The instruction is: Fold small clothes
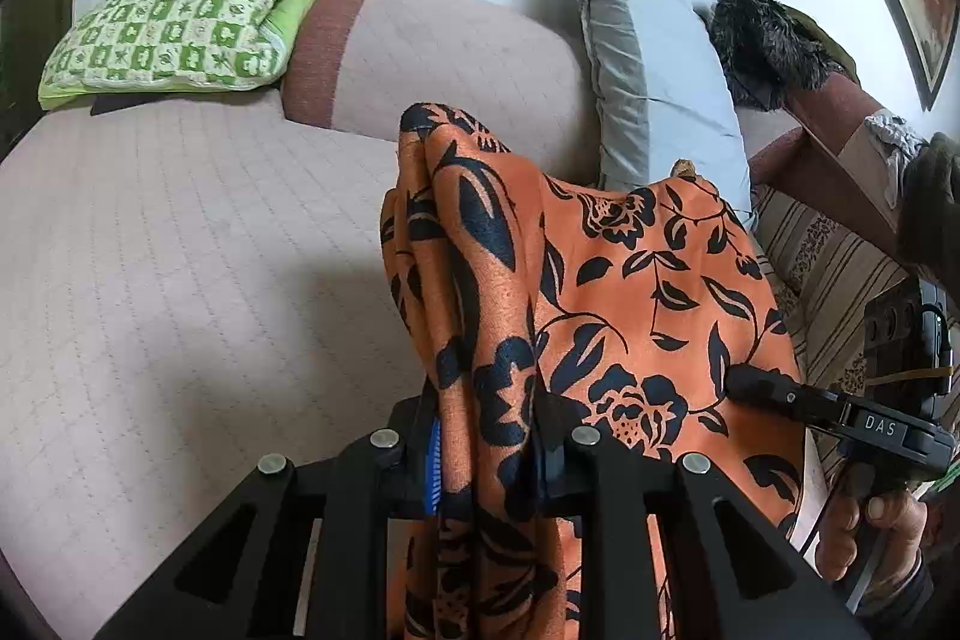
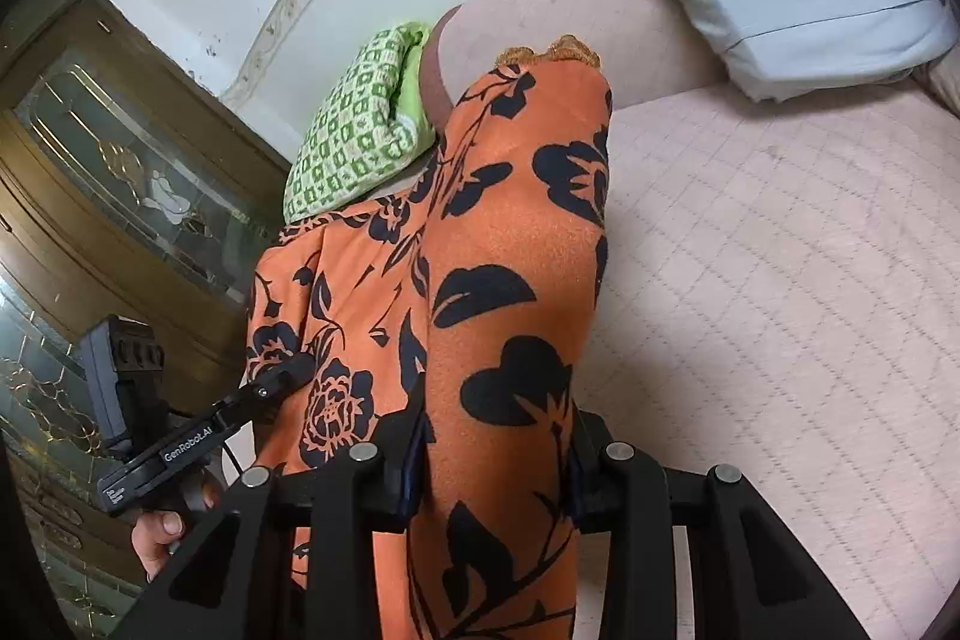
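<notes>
An orange garment with a black flower print (image 1: 600,280) hangs in the air above the bed, stretched between both grippers. My left gripper (image 1: 486,445) is shut on a bunched edge of it, with cloth draped forward over the fingers. My right gripper (image 2: 498,460) is shut on another bunched part of the garment (image 2: 498,280), which rises in front of its camera. Each gripper shows in the other's view: the right one (image 1: 741,379) at the cloth's right edge, the left one (image 2: 294,370) at its left edge. The fingertips are buried in cloth.
Below lies a pale quilted bed (image 1: 180,250) (image 2: 780,280). A folded green checked quilt (image 1: 180,16) and a grey pillow (image 1: 654,88) rest at its head by the white wall. A dark furry item (image 1: 762,40) lies at the right. A wooden glass-door cabinet (image 2: 120,148) stands on the left.
</notes>
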Tool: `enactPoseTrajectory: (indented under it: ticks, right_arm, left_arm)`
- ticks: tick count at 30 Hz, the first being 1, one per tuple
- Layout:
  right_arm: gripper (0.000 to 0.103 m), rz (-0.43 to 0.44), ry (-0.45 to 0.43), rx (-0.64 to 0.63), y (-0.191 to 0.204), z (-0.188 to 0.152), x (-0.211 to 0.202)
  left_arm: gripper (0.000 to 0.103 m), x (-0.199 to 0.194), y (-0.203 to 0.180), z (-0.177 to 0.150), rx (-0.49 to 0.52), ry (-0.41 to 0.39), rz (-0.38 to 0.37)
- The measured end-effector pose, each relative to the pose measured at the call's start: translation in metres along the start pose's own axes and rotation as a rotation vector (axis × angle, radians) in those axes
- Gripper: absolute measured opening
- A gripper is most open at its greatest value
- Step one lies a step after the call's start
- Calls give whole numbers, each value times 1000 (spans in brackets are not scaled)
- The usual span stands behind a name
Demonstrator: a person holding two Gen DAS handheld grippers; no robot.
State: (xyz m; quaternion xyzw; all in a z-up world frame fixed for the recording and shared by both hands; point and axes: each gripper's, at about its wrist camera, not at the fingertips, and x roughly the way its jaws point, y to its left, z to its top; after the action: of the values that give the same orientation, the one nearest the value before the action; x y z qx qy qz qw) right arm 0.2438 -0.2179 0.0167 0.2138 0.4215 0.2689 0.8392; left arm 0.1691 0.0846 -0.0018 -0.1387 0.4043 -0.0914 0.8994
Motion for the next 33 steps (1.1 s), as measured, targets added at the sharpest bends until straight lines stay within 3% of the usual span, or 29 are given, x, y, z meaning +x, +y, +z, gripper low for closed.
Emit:
enactPoseTrajectory:
  ticks: [4,6,8,10,11,13,16,19,21,22,23,24,26,28,30,33]
  right_arm:
    - [37,10,6,32,-24,-8,9]
    - [41,8,36,61,-38,-13,38]
    - [57,-80,83,79,-54,-23,58]
    - [59,-201,97,74,-66,-34,65]
    - [64,-206,78,82,-68,-37,60]
    - [64,-238,12,40,-53,-42,40]
    - [64,-165,-38,-51,-14,-54,16]
    - [65,-77,-26,-123,18,-80,11]
    - [68,-60,60,-124,19,-95,32]
    - [68,-80,140,-74,4,-103,52]
    - [65,-80,164,-21,-7,-106,58]
    - [62,-81,131,34,-8,-105,48]
    - [63,-125,99,-5,14,-100,24]
    - [74,-234,26,-186,50,-104,-7]
    - [81,-355,0,-266,72,-116,-29]
    - [86,-495,26,-251,76,-138,-44]
  left_arm:
    - [23,32,9,-2,-7,23,20]
    - [27,49,16,-11,-20,55,50]
    - [35,80,31,-23,-35,141,120]
    - [38,101,48,-37,-49,227,186]
    - [52,99,59,-43,-74,212,172]
    - [59,77,71,-46,-121,151,192]
    - [60,40,70,-53,-114,60,184]
    - [63,19,57,-67,-29,-4,171]
    - [66,35,50,-76,41,38,215]
    - [66,54,53,-82,44,110,261]
    - [67,71,60,-90,16,196,281]
    - [66,72,64,-92,-17,217,265]
    - [66,46,59,-88,-38,162,276]
    - [69,5,37,-85,5,58,285]
    - [92,-25,10,-89,36,-21,281]
    - [100,-66,-29,-108,52,-142,315]
